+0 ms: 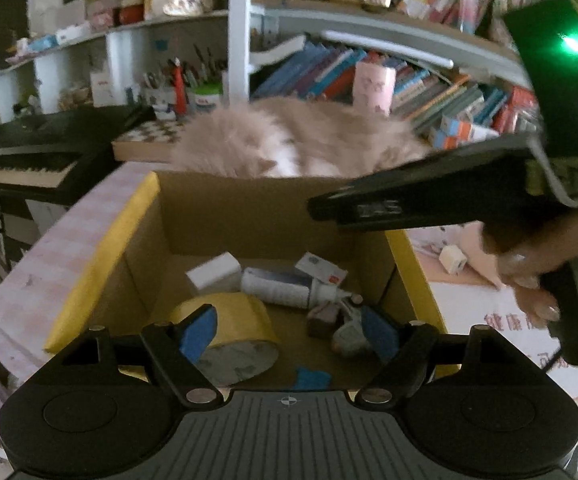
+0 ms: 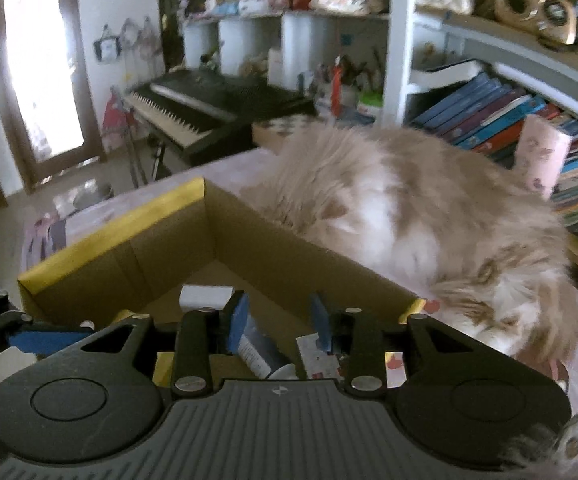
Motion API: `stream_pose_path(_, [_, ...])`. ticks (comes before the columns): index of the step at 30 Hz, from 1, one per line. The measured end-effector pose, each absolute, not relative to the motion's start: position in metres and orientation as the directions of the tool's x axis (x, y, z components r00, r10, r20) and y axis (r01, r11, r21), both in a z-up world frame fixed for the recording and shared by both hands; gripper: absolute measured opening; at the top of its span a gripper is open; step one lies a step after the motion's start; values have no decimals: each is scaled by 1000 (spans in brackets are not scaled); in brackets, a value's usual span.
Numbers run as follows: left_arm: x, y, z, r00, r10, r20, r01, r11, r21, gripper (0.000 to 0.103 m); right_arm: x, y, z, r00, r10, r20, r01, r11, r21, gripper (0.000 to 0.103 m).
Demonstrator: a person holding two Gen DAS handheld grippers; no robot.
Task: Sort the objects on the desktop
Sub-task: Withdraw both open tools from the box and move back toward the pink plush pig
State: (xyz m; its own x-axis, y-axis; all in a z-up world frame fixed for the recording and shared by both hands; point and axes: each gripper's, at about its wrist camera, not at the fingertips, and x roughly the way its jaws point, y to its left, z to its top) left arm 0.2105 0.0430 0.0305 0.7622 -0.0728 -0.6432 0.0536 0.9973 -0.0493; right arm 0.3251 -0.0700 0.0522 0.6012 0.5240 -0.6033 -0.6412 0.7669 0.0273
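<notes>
1. The left gripper hangs over the cardboard box with its jaws released and wide, and nothing is between the pads. The tape roll lies just under its left finger, so I judge it best to lift straight up, so that a pad does not catch the roll.
2. The right gripper has its jaws only narrowly parted and empty. It points into the same box from the right, near the other tool. Keep the two apart as they leave.
3. The sorted things lie on the box floor: the tape roll nearest, then a white bottle on its side, with a small white carton and a card packet behind it. They look settled, so no tidying seems needed.
4. A small white plug lies on the table to the right of the box. It seems a likely next pick for the right gripper, whose jaws would need to open wider before closing on it.
5. A cat lies against the far wall of the box. Withdraw towards the near side, slowly, and do not swing over it.
</notes>
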Motion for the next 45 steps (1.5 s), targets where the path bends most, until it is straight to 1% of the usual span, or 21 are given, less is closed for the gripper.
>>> stream_pose_path(7, [181,57,45,803,-39,-594,12,999,-50,83,292,-99,69,684,489,-542,-554,831,51,36])
stream_pose_path(13, [153,70,53,825,-18,-565,-6,999,-41,83,260,-121,76,732,448,-514,-474,876,89,36])
stream_pose_path(17, [131,80,56,835,-6,-550,-25,999,-48,83,237,-133,73,753,409,-515,-414,904,112,36])
stream_pose_path(24, [97,95,53,839,34,-544,-75,996,-52,84,184,-146,60,780,333,-529,-330,938,104,35])
stream_pose_path(26, [87,98,51,839,43,-543,-89,994,-58,86,169,-146,55,783,320,-534,-318,943,98,35])
stream_pose_path(28, [78,100,50,840,50,-540,-101,993,-65,88,154,-147,49,780,315,-541,-314,944,98,35])
stream_pose_path(36, [47,102,45,837,45,-545,-101,992,-73,88,103,-134,27,755,319,-573,-328,940,90,36])
stream_pose_path(41, [30,100,41,837,49,-545,-101,993,-66,88,78,-125,20,752,322,-575,-328,940,98,36])
stream_pose_path(45, [19,96,34,830,44,-556,-89,994,-55,88,60,-120,17,759,311,-572,-336,940,65,38])
